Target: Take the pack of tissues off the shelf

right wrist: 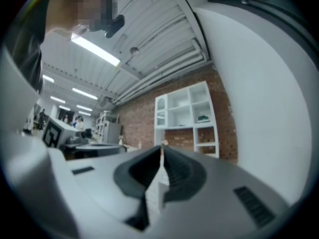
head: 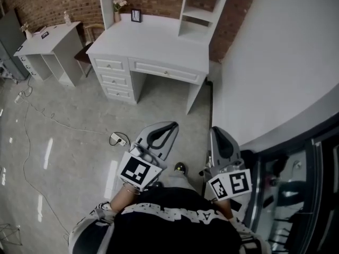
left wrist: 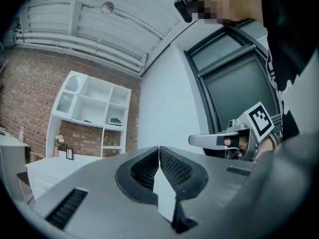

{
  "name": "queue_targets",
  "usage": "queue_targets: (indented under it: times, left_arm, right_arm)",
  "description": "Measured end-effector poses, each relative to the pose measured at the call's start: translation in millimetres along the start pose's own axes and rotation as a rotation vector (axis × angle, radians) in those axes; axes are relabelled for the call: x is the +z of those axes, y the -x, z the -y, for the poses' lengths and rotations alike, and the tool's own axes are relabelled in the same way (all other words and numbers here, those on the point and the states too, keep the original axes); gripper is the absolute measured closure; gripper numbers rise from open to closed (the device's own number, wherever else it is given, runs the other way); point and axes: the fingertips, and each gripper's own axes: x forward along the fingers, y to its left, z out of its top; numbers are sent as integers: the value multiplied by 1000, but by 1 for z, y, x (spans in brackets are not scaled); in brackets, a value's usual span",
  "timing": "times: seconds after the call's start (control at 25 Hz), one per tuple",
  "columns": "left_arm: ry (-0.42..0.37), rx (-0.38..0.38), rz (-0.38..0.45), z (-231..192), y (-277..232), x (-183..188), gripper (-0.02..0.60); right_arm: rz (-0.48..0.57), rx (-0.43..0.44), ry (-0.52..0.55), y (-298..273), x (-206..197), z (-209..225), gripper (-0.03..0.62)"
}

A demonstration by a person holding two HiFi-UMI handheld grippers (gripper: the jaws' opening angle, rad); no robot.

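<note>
The left hand-held gripper [left wrist: 159, 148] has its jaws pressed together with nothing between them, and the right hand-held gripper [right wrist: 162, 146] is the same: closed and empty. In the head view both are held low, close to the person's body, pointing forward over the floor.

The pack [left wrist: 115, 121] is probably the small dark-green thing in the shelf [left wrist: 103, 108], in its right-hand column, second compartment from the top, lying on that compartment's board. It is too small to make out its wrapping. The shelf stands along the back edge of the white surface [head: 153, 41], toward its right corner, against the brick wall. The pack is well apart from both hand-held grippers, ahead across the floor and above them.

A tissue pack is likely light and soft, with a slick film that gives under pressure. It would best be taken across its narrow width near the middle, with jaws opened wide first and closed gently, so that it neither squashes nor slides out.
</note>
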Motion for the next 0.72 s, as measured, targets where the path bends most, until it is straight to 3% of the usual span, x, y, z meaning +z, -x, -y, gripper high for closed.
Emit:
queue_targets:
  times: [0.72]
  left_arm:
    - [-39,179,-53,-91,-75,-15,545]
  right_arm:
    - [47,119,-40,-120,-11,79,560]
